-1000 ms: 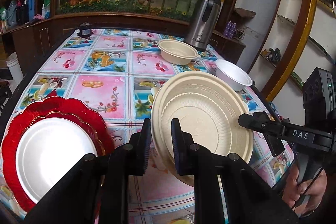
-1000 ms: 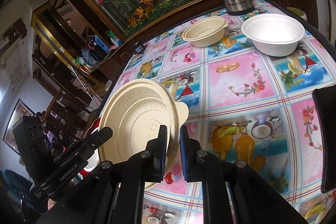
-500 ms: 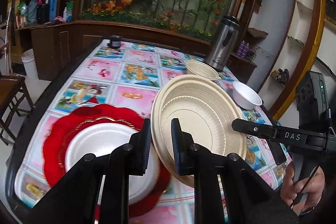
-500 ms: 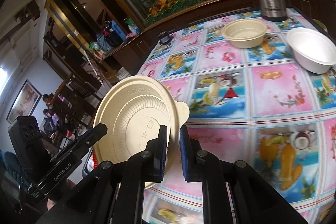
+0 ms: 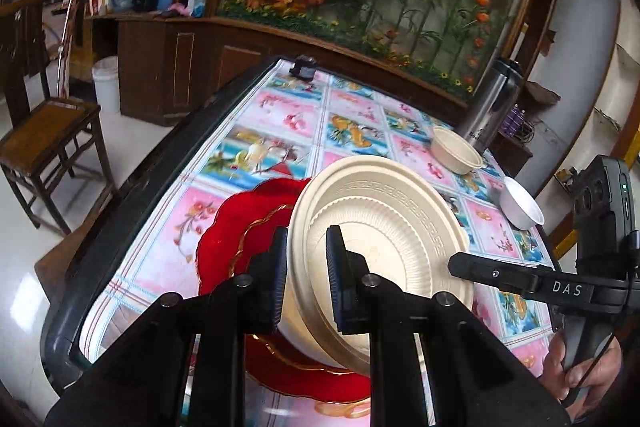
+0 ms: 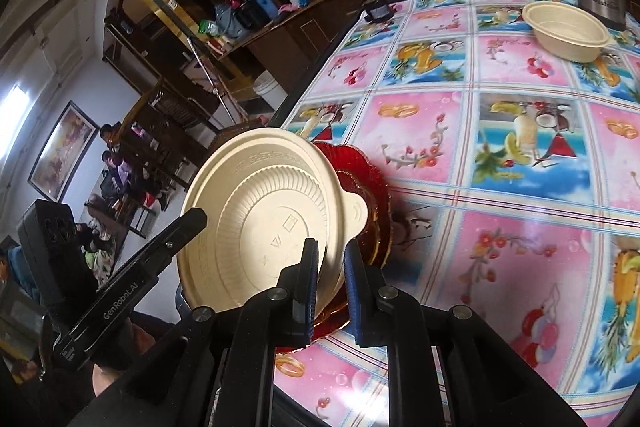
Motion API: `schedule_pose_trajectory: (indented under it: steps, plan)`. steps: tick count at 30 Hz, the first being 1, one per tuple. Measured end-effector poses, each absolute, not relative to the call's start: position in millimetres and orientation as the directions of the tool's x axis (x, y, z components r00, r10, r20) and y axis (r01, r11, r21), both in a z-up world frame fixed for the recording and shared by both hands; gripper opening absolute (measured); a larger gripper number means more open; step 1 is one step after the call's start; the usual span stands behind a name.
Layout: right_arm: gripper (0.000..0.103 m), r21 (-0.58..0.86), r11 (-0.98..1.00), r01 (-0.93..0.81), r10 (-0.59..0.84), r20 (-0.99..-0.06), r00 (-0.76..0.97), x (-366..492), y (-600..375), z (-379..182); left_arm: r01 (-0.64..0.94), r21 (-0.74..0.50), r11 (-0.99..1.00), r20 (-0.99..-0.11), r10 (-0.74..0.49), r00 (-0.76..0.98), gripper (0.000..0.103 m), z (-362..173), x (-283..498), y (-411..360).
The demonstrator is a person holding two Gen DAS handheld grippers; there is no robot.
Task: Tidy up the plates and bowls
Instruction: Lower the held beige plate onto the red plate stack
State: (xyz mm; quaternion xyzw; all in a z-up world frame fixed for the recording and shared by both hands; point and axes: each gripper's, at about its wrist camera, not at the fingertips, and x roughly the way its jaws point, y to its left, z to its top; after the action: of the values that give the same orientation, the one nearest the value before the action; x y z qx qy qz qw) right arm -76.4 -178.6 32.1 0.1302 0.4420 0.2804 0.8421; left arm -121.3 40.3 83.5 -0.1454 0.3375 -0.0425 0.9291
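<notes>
A beige plate (image 5: 384, 227) is held tilted above the red scalloped plate (image 5: 240, 223), which lies at the table's near left. My left gripper (image 5: 307, 267) is shut on the beige plate's near rim. My right gripper (image 6: 331, 275) is shut on its opposite rim, by the small tab, and sees the plate's underside (image 6: 264, 223). The red plate (image 6: 372, 195) shows behind it. The white plate on the red one is hidden. A beige bowl (image 5: 456, 151) and a white bowl (image 5: 520, 207) sit at the far right; the beige bowl also shows in the right wrist view (image 6: 568, 31).
A steel thermos (image 5: 492, 107) stands behind the beige bowl. A small dark jar (image 5: 303, 67) sits at the table's far edge. A wooden chair (image 5: 48, 131) stands left of the table (image 5: 280, 131). A wooden cabinet with flowers runs behind.
Both grippers carried the beige plate leftward, from beside the red plate to above it. The white plate on the red one is now covered from view.
</notes>
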Motion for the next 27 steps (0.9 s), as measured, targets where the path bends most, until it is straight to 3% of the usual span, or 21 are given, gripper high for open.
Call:
schedule_pose_trajectory:
  steps: [23,27]
  plan:
    - [0.017,0.486,0.802,-0.348,0.596,-0.688,0.414,-71.8,-173.9,19.2,-0.056,-0.310,0.949,-0.652,-0.169,0.739,0.015,65.1,-111.9,48.1]
    - [0.027,0.486,0.799,-0.353,0.600,-0.682,0.418,-72.2,-175.0,20.7,-0.066,-0.309,0.949,-0.653,-0.161,0.740,0.015,64.4,-109.2,49.5]
